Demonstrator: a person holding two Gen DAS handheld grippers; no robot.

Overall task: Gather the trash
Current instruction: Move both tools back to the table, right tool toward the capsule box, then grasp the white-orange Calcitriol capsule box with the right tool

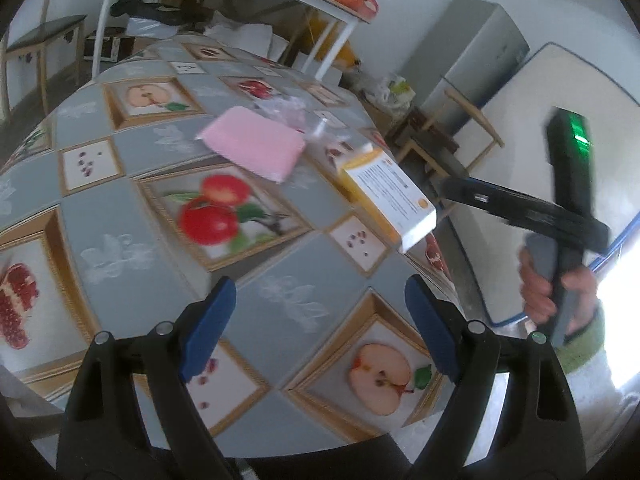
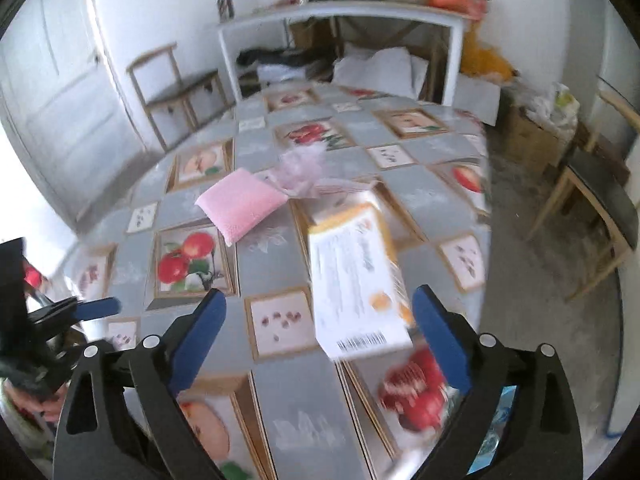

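On the surface, which is being covered by a grey cloth printed with framed fruit pictures, three pieces of trash are being shown close together. In the left wrist view, a pink sponge-like pad is lying near the middle, a crumpled clear plastic wrapper is seen touching the pad's far edge at about 1 o'clock from it, and an orange-and-white carton is lying at about 4 o'clock from the pad, near the surface's right edge. The left gripper is being held wide open above the cloth at 6 o'clock in that view, with nothing between its blue fingers. At 3 o'clock the other tool's black body is being gripped by the person's hand, a green light glowing on it. In the right wrist view, the right gripper is likewise being held wide open and empty, and the carton, blurred, is appearing just ahead of it, between the fingers' line of sight and nearer the right finger; whether it is being touched cannot be told. The pad is seen at 11 o'clock from the carton, with the wrapper just beyond it. A white shelf unit and a wooden chair are standing beyond the surface at 12 o'clock.
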